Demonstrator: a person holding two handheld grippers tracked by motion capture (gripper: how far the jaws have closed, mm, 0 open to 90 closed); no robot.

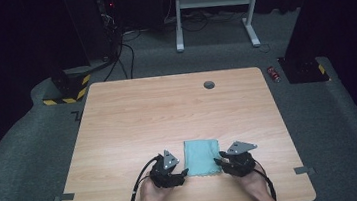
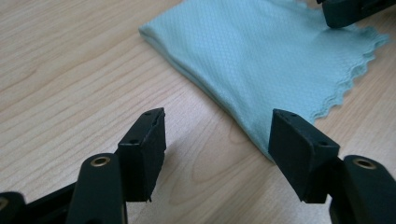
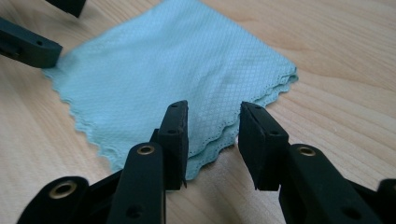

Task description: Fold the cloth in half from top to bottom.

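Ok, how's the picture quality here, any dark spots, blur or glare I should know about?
High view: the wooden table is evenly lit, the room behind falls into near black, and the picture is soft. Left gripper view: the folded teal cloth is sharp enough to show its weave, and the jaws cast soft shadows on the wood. Right gripper view: the near gripper parts blur slightly, with no glare.

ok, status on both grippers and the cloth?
Left gripper open, empty, at the folded teal cloth near-left corner. Right gripper open, off its scalloped edge. Cloth flat on the table. Nothing in the way.
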